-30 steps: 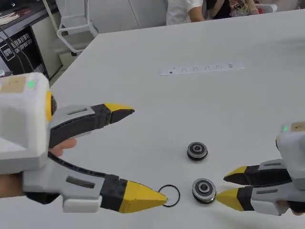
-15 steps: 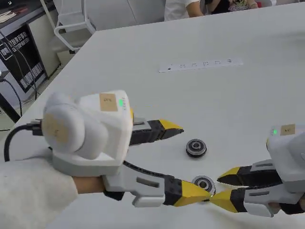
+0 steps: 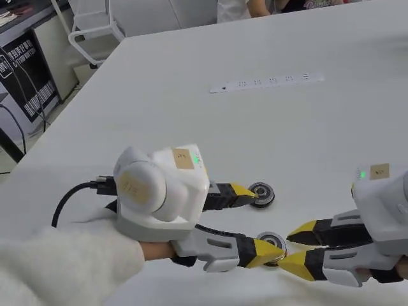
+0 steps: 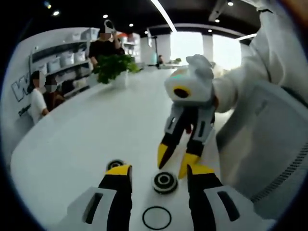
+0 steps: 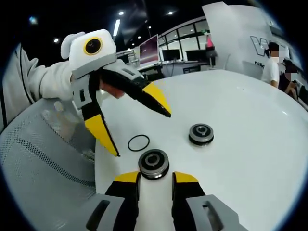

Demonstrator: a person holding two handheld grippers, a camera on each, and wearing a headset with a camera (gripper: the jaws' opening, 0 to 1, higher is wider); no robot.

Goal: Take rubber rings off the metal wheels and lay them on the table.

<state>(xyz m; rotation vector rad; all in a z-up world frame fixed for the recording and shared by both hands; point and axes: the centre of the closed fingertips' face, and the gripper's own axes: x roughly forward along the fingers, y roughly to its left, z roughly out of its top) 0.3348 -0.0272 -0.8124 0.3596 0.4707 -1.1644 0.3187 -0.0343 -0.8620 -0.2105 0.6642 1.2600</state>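
Observation:
Two metal wheels lie on the white table [image 3: 306,140]. The far wheel [image 3: 261,193] [image 5: 201,133] sits by the upper tip of my left gripper [image 3: 264,223], which is open. The near wheel [image 3: 273,241] [image 4: 164,181] [image 5: 153,163] lies between the left gripper's wide jaws [image 4: 160,169], untouched. My right gripper [image 3: 288,250] [image 5: 156,177] is open by a narrow gap, its tips just short of this wheel from the other side. One loose black rubber ring [image 4: 156,217] [image 5: 138,142] lies flat on the table under the left gripper.
A white power strip [image 3: 264,83] lies farther back on the table. The table's left edge runs past a white chair [image 3: 89,29] and a dark cabinet [image 3: 25,64]. A black cable [image 3: 76,194] trails from the left gripper.
My left gripper has swung right and forward, past the loose ring, until its jaws straddle the near wheel. The right gripper has barely moved.

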